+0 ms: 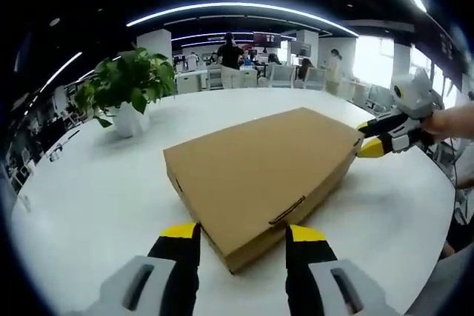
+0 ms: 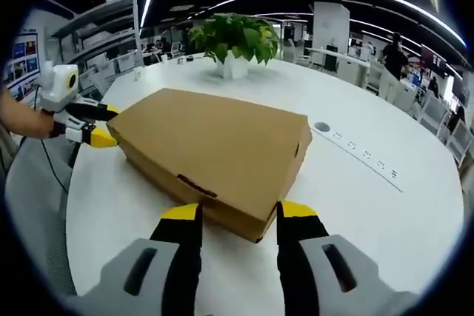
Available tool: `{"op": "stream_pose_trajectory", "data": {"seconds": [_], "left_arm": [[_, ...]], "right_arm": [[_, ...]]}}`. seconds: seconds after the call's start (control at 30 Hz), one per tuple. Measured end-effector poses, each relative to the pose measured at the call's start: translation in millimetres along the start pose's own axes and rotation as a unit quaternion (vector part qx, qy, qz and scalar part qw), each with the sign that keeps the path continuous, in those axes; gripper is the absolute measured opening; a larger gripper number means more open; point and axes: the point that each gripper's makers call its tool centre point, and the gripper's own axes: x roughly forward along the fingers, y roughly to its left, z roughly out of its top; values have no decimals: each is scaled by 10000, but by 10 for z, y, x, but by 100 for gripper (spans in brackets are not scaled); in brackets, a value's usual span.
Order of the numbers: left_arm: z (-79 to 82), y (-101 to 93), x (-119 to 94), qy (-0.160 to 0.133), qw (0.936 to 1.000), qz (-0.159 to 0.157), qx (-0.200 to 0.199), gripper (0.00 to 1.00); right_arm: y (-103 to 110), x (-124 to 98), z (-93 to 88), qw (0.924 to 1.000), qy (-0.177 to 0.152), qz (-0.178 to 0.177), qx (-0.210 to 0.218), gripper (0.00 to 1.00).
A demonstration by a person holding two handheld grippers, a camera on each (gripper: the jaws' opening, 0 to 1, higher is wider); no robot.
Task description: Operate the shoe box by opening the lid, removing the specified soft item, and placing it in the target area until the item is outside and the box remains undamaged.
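I have the shoe box [image 1: 263, 175] lying flat and closed on the white worktop [image 1: 96, 190], roughly mid-surface, with the potted plant [image 1: 129, 86] well apart toward the far edge. My left gripper [image 1: 243, 236] sits at one end of the box, fingers [image 1: 181, 246] spread wide either side of the near corner and holding nothing. My right gripper [image 2: 238, 216] is at the opposite end, likewise wide open and empty, its fingers [image 2: 296, 223] straddling that corner; in the left gripper view I see it at the far corner [image 1: 381, 138], its yellow tips close to the cardboard, though I cannot tell if they touch.

The step in hand, I judge, is opening the lid. A dark slot with a tab [image 1: 287, 211] shows on the side facing my left gripper, and I take that for the lid's front edge. I would steady the base with one gripper, pinching lightly so the wall does not crease, and catch the lid lip near the tab with the other, lifting slowly along the hinge arc rather than pulling straight out, so the cardboard does not tear
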Motion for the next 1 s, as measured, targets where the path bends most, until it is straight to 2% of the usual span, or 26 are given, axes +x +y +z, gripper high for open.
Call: {"op": "stream_pose_trajectory", "data": {"seconds": [0.5, 1.0], "left_arm": [[-43, 103, -83, 188, 9989, -351, 235, 45], [-121, 234, -199, 362, 9949, -790, 503, 44]], "right_arm": [[239, -88, -70, 9991, 104, -297, 279, 36], [553, -175, -158, 9964, 200, -599, 561, 35]]}}
